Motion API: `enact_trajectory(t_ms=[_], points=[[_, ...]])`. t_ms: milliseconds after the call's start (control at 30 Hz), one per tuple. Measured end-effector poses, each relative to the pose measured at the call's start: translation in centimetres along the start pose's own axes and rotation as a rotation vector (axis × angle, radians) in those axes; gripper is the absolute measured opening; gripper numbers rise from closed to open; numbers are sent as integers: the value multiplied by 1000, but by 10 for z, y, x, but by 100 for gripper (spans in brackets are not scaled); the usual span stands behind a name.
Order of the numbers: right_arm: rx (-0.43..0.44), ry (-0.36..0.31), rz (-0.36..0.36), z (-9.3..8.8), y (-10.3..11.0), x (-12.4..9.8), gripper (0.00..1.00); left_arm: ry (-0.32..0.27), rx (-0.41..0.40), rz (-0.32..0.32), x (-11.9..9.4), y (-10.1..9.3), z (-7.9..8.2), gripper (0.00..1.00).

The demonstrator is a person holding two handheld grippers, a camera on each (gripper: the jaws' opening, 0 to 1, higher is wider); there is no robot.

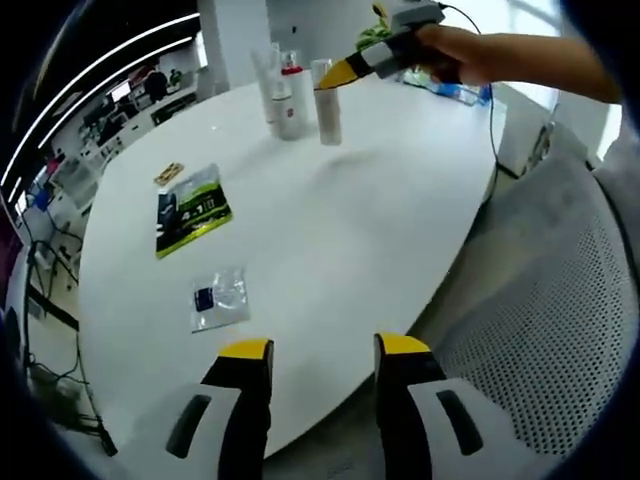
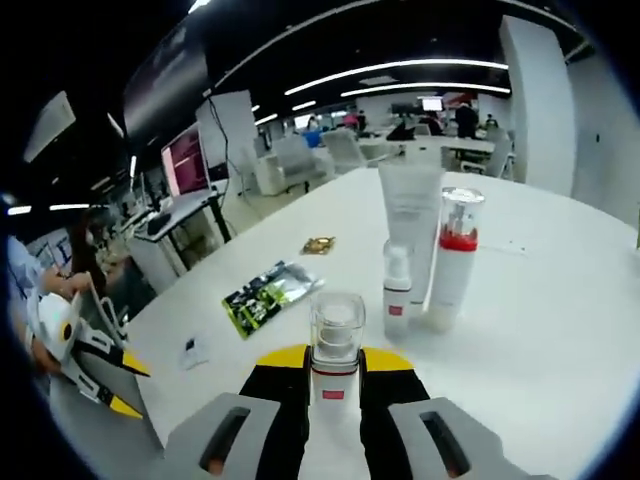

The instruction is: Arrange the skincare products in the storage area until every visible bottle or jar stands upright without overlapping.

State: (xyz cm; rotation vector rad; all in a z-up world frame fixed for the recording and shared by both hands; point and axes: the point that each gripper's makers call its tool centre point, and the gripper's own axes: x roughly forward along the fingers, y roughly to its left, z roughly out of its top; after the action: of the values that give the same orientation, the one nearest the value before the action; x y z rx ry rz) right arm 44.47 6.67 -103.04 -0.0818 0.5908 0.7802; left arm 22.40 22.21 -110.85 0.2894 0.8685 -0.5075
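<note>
White table (image 1: 330,230) carries sachets (image 1: 192,213); right tongs (image 2: 333,357) grip clear-capped bottle (image 2: 335,350), left tongs (image 1: 322,350) gape

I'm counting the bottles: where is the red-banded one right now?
In the right gripper view the red-banded bottle stands upright on the white table, right of the tall tube and small pump bottle, beyond the clear-capped bottle between the right gripper's jaws.

table (image 1: 330,230): smooth glossy white | sachet (image 1: 191,211): shiny foil | chair (image 1: 560,300): perforated matt mesh | bottle (image 2: 336,345): clear glossy plastic
</note>
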Motion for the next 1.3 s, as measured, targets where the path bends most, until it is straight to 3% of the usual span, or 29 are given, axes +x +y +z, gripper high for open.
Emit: enact_trajectory(t_ms=[300,600,667,1300], points=[[-73,-2,-71,7,-28,7,11,-4,-29,10,-1,4,0,29],[-40,-38,-165,13,-62,17,11,2,-32,23,-2,5,-2,27],[-28,-40,-171,14,-66,19,11,-7,-10,49,-3,10,0,29],[-57,-81,-236,18,-81,42,11,9,-7,47,-2,9,-4,27]])
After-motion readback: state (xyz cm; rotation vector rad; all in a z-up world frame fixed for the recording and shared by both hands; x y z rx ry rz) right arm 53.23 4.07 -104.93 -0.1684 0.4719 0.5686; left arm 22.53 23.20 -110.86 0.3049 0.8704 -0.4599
